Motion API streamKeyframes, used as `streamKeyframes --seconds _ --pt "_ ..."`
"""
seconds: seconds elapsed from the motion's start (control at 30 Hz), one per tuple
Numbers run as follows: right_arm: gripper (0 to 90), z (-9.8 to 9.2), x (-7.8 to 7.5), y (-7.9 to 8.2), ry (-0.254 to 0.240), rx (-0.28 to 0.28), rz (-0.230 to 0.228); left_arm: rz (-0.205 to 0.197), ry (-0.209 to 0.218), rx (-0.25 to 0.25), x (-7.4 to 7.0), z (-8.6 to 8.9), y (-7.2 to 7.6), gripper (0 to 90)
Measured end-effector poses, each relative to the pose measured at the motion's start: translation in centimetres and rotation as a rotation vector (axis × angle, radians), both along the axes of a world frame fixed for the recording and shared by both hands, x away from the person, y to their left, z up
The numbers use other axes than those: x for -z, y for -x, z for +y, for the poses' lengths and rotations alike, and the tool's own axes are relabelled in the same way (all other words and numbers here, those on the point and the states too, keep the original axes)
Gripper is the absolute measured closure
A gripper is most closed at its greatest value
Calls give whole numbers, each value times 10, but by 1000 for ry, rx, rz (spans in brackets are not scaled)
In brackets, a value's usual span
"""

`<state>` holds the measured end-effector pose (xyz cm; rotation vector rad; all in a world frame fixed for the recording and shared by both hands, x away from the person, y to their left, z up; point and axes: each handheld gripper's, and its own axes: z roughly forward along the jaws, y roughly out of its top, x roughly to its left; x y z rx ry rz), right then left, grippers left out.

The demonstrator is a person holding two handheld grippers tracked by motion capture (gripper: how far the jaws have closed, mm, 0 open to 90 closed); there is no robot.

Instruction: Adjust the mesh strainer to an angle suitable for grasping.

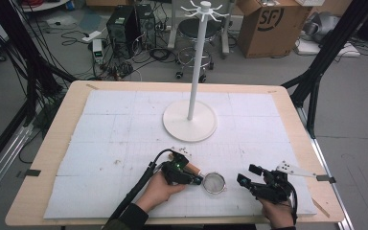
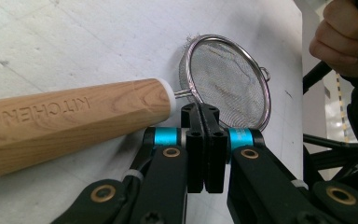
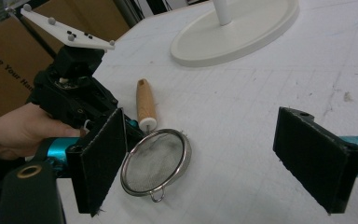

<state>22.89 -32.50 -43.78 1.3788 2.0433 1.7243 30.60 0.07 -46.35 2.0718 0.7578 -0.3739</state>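
A small metal mesh strainer (image 1: 214, 183) (image 2: 228, 84) (image 3: 156, 161) with a wooden handle (image 1: 188, 166) (image 2: 70, 121) (image 3: 145, 105) lies on the white mat near the front edge. My left gripper (image 1: 200, 180) (image 2: 204, 112) is shut, its jaws pressed together. Its tips rest against the strainer's rim, just right of the wire stem that joins the handle; nothing shows between them. My right gripper (image 1: 247, 174) (image 3: 205, 158) stands open to the right of the strainer, pointing toward it, with its wide gap empty.
A white hook stand rises from a round base (image 1: 189, 125) (image 3: 242, 32) at mid-table, its pole (image 1: 196, 62) topped with small arms. The mat covers a wooden table (image 1: 52, 158). A cardboard box (image 1: 268, 24), a stool and cables sit on the floor beyond.
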Motion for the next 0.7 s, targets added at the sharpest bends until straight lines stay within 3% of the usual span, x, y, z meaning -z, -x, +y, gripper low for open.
streamKeyframes --seconds 0.2,0.27,0.4,0.7 --pt "165 0 0 0 1 -6 0 -13 7 -4 -1 1 1 840" --pt "165 1 0 0 1 -7 -2 -2 21 -5 -1 2 1 776" --pt "165 1 0 0 2 -9 -2 -22 33 4 -2 4 2 676" --pt "165 2 0 0 4 -19 -2 -16 56 0 -3 8 2 562"
